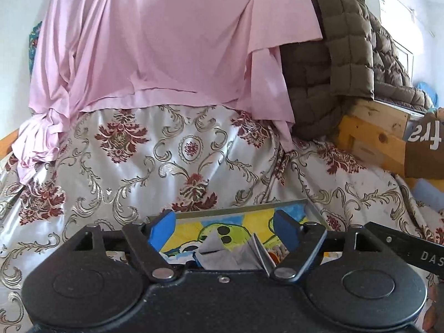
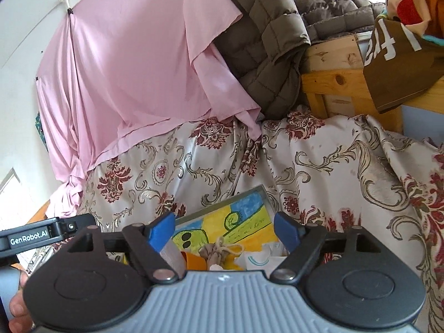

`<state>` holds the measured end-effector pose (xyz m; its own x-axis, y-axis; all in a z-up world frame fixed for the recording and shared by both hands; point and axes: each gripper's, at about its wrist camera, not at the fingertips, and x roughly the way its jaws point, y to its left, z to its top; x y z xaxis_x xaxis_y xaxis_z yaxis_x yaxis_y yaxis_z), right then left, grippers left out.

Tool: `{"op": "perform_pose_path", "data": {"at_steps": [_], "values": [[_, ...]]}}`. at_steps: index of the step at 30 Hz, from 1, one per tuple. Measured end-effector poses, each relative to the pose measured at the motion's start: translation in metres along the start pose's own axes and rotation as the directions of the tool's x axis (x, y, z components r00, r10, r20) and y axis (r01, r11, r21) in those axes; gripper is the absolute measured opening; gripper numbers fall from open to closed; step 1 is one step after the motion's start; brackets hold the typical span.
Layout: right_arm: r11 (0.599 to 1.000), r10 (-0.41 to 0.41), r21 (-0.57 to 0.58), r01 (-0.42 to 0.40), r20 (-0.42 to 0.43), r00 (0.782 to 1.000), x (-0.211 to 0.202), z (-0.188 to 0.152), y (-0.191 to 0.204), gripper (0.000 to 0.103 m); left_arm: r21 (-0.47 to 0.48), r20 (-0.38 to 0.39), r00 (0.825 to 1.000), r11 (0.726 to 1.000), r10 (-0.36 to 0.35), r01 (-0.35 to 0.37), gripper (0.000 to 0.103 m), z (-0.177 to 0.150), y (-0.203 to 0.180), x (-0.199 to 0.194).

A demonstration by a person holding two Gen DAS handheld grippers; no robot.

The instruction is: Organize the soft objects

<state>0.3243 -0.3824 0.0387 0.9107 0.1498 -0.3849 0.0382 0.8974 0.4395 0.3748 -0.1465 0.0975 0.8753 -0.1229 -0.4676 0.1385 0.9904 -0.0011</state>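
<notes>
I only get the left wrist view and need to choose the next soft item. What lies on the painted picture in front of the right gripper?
Observer: A small beige cloth bundle tied with pale string lies on the painting, just ahead of the right gripper.
Operator: Is that gripper holding anything?
Observer: No. Its jaws stand open, with nothing pressed between the blue pads.
Operator: What's inside the brown bag at my far right?
Observer: Red and peach fabric shows at the mouth of the brown bag.
</notes>
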Motion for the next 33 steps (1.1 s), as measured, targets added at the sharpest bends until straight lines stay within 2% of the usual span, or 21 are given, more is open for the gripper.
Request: {"op": "perform_pose_path", "data": {"at_steps": [7, 14, 24, 33], "values": [[1.0, 0.0, -0.003, 0.0, 0.023, 1.0, -0.016, 0.0, 0.003, 0.092, -0.003, 0.015, 1.0, 1.0, 0.02, -0.02, 0.088, 0.001, 0.0, -0.014], [0.999, -0.004, -0.045, 0.007, 0.057, 0.998, -0.036, 0.0, 0.014, 0.1, -0.009, 0.05, 0.998, 0.999, 0.049, -0.048, 0.101, -0.003, -0.001, -0.033], [0.995, -0.029, -0.088, 0.039, 0.105, 0.994, -0.077, -0.023, 0.036, 0.103, -0.017, 0.077, 0.994, 0.997, 0.082, -0.08, 0.102, -0.025, 0.007, -0.075], [0.995, -0.008, -0.095, 0.019, 0.114, 0.993, -0.12, -0.057, 0.047, 0.103, -0.024, 0.097, 0.991, 0.995, 0.095, -0.093, 0.102, -0.061, 0.026, -0.124]]}}
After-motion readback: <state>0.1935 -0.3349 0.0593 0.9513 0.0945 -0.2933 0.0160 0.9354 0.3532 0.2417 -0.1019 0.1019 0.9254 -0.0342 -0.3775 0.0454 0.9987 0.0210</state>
